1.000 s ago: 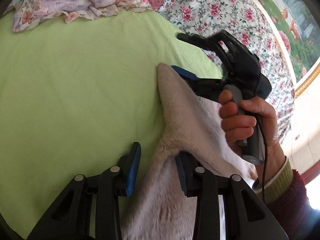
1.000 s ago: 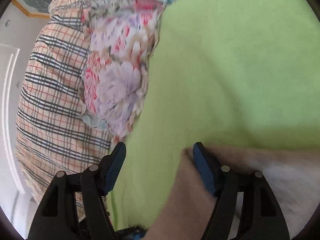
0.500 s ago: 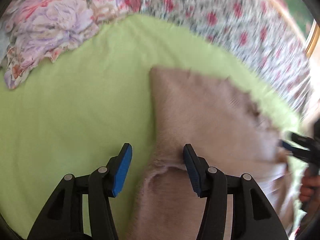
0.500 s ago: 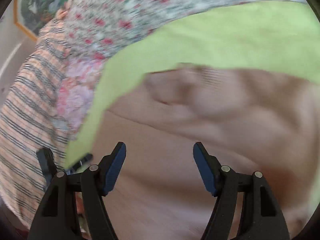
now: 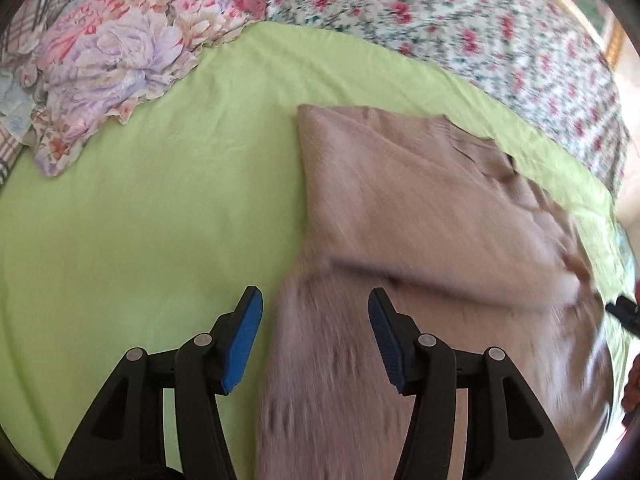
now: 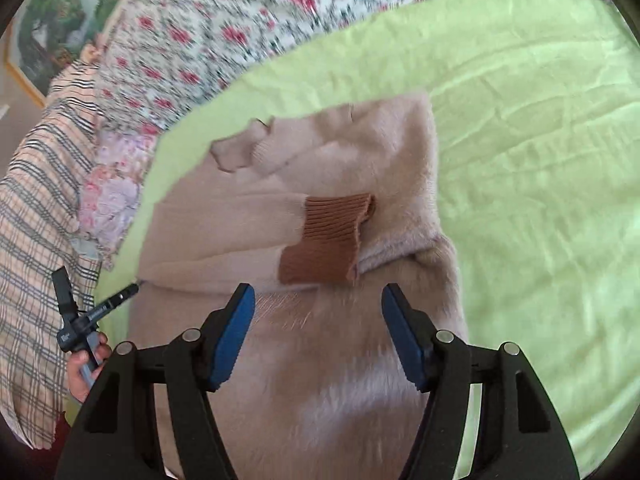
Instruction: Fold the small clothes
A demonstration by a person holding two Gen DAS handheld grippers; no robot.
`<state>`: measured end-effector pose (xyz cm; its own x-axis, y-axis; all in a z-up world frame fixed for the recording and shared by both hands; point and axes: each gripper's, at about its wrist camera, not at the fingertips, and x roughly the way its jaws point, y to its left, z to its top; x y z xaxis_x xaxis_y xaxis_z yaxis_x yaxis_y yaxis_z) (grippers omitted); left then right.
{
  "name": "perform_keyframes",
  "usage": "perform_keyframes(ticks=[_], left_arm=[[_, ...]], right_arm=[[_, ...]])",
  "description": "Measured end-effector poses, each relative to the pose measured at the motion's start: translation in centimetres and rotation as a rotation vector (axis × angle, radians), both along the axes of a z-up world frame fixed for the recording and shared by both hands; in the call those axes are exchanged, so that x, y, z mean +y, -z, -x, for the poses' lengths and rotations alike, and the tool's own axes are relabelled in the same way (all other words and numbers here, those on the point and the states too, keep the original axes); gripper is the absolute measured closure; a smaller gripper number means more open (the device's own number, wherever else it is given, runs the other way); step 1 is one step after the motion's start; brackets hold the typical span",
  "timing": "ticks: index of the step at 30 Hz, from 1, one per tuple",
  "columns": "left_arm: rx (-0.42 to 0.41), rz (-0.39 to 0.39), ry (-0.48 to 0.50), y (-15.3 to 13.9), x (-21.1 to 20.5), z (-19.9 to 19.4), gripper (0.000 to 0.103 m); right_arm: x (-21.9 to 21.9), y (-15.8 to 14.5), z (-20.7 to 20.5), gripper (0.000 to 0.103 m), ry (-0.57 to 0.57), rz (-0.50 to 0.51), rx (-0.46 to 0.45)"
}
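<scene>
Right wrist view: the fuzzy beige knitted sweater (image 6: 352, 184) with a brown ribbed cuff (image 6: 326, 238) is seen lying on the lime-green sheet (image 6: 540, 160) ahead of and beneath the right gripper (image 6: 318, 308), whose jaws are closing on nothing. The left gripper (image 5: 316, 312) is parted, unladen, above the sweater's edge. Its small white lettering cannot be read.

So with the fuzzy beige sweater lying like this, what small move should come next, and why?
Probably lower the right gripper, jaws closing on nothing, to pinch the ribbed brown cuff: that sleeve lies across the fuzzy beige sweater on the green sheet.
</scene>
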<state>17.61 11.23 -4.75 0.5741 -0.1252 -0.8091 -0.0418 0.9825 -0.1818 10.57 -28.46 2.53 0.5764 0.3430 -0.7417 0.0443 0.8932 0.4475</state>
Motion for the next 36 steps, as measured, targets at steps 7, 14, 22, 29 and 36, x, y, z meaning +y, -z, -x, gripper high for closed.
perform_keyframes(ticks=[7, 14, 22, 29, 36], left_arm=[[0.040, 0.062, 0.089, -0.3, -1.0, 8.8, 0.044], [0.095, 0.120, 0.132, 0.4, -0.7, 16.3, 0.040], [0.132, 0.151, 0.198, 1.6, -1.0, 22.3, 0.036], [0.219, 0.195, 0.200, 4.9, -1.1, 24.2, 0.035], [0.222, 0.248, 0.180, 6.3, -0.8, 24.5, 0.067]], right_arm=[[0.0, -0.8, 8.3, 0.036, -0.011, -0.042, -0.032], [-0.4, 0.0, 17.0, 0.036, 0.000, -0.065, -0.018], [1.0, 3.5, 21.5, 0.053, -0.017, -0.106, 0.094], [3.4, 5.8, 21.0, 0.069, -0.043, -0.110, 0.099], [0.0, 3.9, 22.8, 0.095, -0.026, -0.124, 0.039]])
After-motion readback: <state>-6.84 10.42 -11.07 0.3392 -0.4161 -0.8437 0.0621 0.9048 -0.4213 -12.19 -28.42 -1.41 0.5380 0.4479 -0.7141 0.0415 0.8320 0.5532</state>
